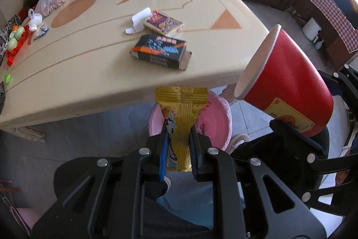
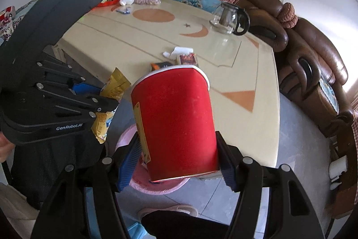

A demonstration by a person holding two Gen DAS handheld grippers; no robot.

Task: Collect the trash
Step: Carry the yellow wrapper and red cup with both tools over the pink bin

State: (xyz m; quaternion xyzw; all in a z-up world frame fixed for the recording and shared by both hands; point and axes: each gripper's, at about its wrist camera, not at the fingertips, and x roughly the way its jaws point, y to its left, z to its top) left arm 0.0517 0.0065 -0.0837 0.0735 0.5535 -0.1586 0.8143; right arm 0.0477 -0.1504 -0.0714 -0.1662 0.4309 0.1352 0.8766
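Two pieces of trash held above the pink bin (image 1: 220,124), lower centre of frame.

Left gripper (image 1: 179,149) clenched on a yellow wrapper (image 1: 182,109): thin, limp, slick foil, best pinched mid-body as now. Right gripper (image 2: 176,162) clamped across the base of a red paper cup (image 2: 174,118): light, crushable, likely empty, so gentle squeeze near the stiffer bottom. Boxes (image 1: 162,50) waiting on the table (image 1: 89,64), centre.

Table edge (image 1: 125,93) crowds the pink bin (image 1: 214,120); floor (image 1: 89,127) beside lies open.
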